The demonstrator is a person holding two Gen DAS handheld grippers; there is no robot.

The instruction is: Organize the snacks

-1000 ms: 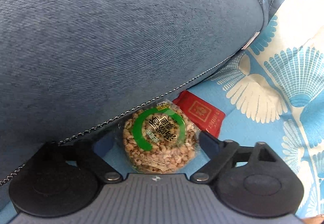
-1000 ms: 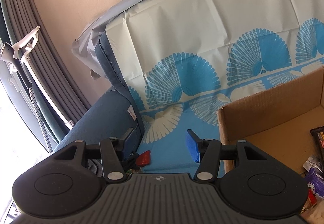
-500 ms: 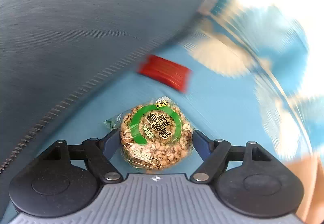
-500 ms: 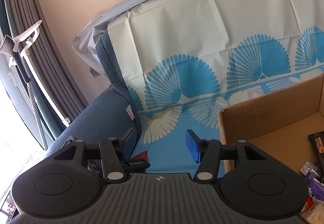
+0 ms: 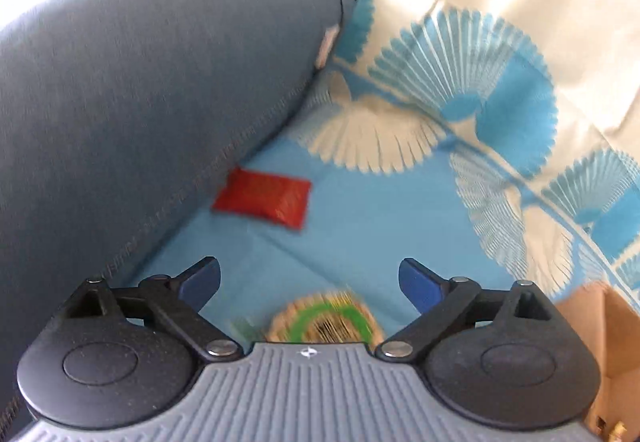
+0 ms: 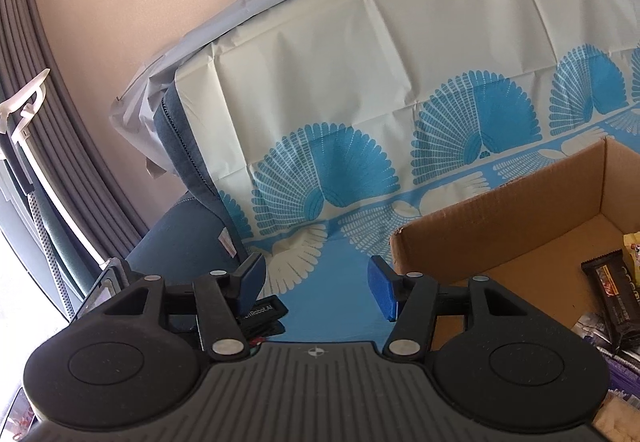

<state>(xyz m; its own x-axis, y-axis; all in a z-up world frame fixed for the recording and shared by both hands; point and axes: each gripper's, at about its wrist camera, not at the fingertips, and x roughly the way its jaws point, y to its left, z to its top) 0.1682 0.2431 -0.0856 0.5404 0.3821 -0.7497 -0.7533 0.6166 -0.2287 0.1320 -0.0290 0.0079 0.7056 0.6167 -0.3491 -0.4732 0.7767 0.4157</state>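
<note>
A round puffed-grain snack cake (image 5: 324, 322) with a green ring label lies blurred on the blue cloth (image 5: 360, 210), close under the body of my left gripper (image 5: 310, 278). Those jaws are opening wide and the pads do not touch the cake. A red packet (image 5: 264, 198) lies farther ahead against the sofa armrest (image 5: 140, 82). My right gripper (image 6: 316, 282) stands open with nothing between its fingers, beside the cardboard box (image 6: 500, 222). A dark snack bar (image 6: 616, 290) and other wrappers lie in the box.
The blue-and-cream fan-patterned cloth (image 6: 360, 82) covers the sofa seat and back. A box corner (image 5: 600, 326) shows at the lower right of the left wrist view. Curtains (image 6: 48, 122) hang at the far left. Part of the left gripper (image 6: 260, 312) shows under the right one.
The left jaws flanked the snack cake before; now they have spread wide, and the cake sits lower in view near the gripper body. The left view rolled and rose. The right gripper barely moved.
</note>
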